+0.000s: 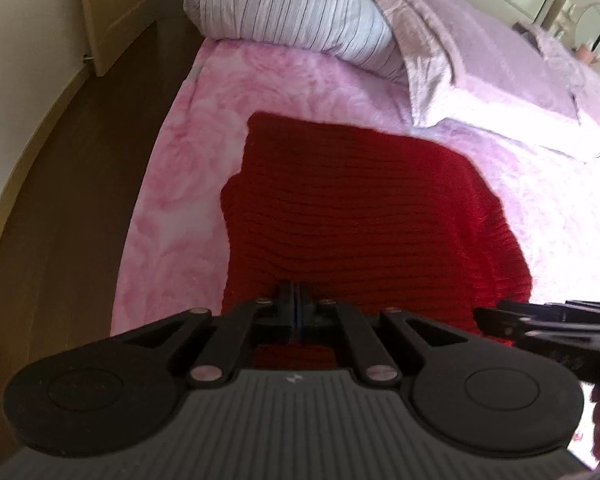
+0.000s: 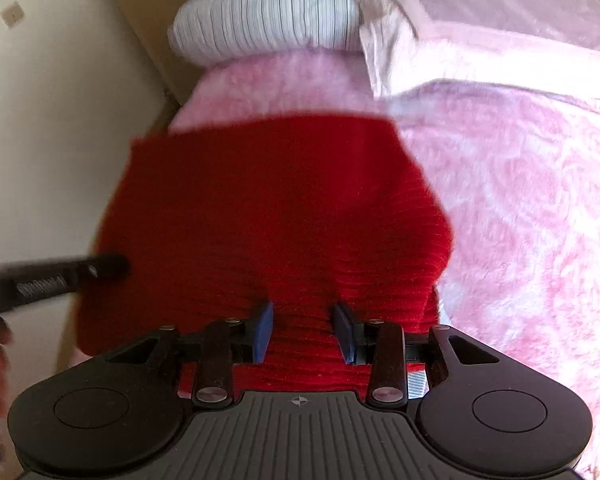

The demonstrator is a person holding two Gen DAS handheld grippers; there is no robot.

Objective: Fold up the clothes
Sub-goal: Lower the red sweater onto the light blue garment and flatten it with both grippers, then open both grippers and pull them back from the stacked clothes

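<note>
While the red knit sweater point(image 1: 360, 216) is lying on the pink bedspread point(image 1: 172, 184), my left gripper point(image 1: 296, 300) is pinching its near edge closed, and my right gripper point(image 2: 302, 328) is hovering with jaws parted over it.

Left gripper point(image 1: 296, 300): black linkage arms, silver rivets, ribbed grey housing, round black caps.
Right gripper point(image 2: 303, 332): same build; blue finger pads point(image 2: 262, 330).
Housing mark: small crosshair emblem.

- No lettering can be read in either wrist view.
- Pale print runs along the black side of the left gripper point(image 2: 54, 282) in the right wrist view, too blurred to make out.
- A small round crosshair emblem point(image 2: 299, 401) marks the right gripper's ribbed housing.
</note>
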